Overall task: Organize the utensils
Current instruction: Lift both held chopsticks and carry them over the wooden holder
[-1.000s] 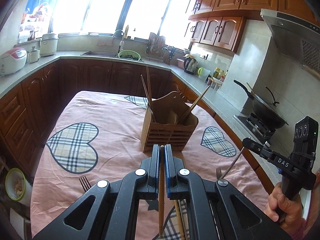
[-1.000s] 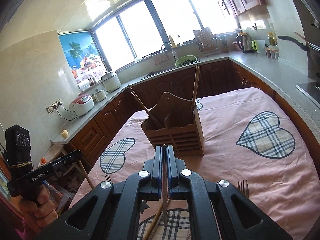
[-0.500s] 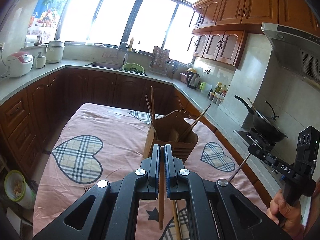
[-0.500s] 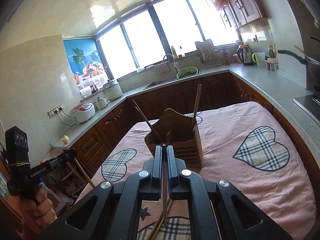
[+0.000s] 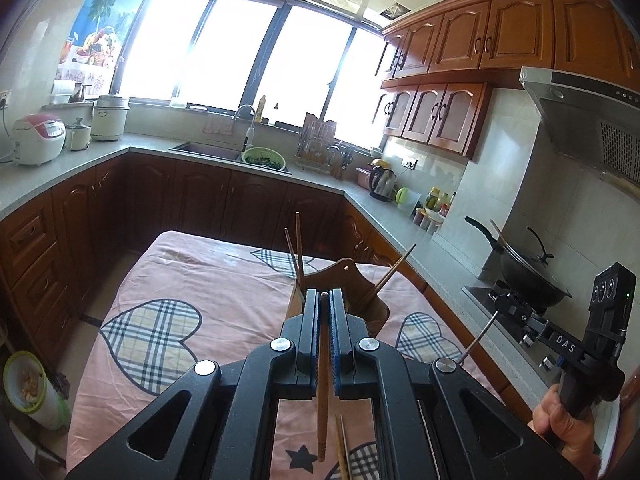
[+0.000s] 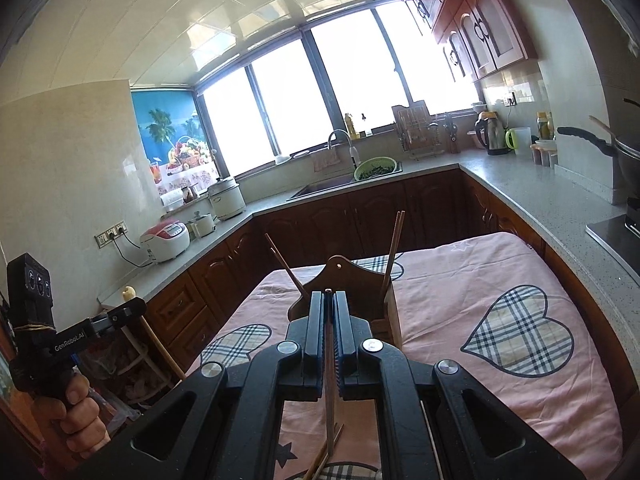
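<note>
A kitchen table under a pink cloth with plaid hearts [image 5: 152, 336] holds a wooden utensil caddy [image 6: 384, 312], the place where loose cutlery belongs. Three chopsticks already stand in it, leaning outward against its walls. The person holds a gripper in each hand, both raised above the table and aimed at the caddy. The left gripper [image 5: 325, 300] is clenched on a wooden chopstick [image 5: 322, 400], pinched near its top so that the long end hangs straight down, ready to drop in upright. The right gripper [image 6: 329, 298] is clamped the same way on a thinner, greyer stick [image 6: 330, 396] — probably a metal chopstick, though the view is too poor to be sure. More chopsticks [image 6: 326, 456] lie on the cloth below, not yet sorted.
</note>
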A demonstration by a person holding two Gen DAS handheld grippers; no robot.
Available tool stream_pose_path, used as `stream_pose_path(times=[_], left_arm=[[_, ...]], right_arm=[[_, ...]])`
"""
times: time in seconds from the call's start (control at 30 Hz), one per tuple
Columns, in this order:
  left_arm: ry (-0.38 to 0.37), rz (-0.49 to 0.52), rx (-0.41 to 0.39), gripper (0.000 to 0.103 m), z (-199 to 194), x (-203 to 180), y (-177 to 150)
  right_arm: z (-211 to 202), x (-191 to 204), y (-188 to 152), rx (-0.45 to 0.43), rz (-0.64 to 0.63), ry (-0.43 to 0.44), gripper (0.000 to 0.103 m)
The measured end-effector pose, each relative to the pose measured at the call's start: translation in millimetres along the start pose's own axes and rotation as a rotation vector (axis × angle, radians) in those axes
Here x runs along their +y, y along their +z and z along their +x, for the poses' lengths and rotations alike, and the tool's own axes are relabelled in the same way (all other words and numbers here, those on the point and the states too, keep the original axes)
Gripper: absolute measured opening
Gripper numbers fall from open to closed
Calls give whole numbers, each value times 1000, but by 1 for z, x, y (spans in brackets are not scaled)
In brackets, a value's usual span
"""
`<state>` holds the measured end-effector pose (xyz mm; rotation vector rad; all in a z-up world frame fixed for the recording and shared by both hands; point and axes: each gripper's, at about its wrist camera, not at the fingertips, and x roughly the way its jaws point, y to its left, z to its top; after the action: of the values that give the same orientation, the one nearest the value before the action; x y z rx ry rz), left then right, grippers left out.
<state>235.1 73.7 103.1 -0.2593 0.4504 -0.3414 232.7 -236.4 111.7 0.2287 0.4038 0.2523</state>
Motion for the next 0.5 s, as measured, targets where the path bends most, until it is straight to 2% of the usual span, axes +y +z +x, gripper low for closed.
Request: stream_pose_path(times=[0.5], left_arm=[[-22,12,-136,3,35,7,38]], right_arm=[[16,-9,53,-138,-6,-17,4]])
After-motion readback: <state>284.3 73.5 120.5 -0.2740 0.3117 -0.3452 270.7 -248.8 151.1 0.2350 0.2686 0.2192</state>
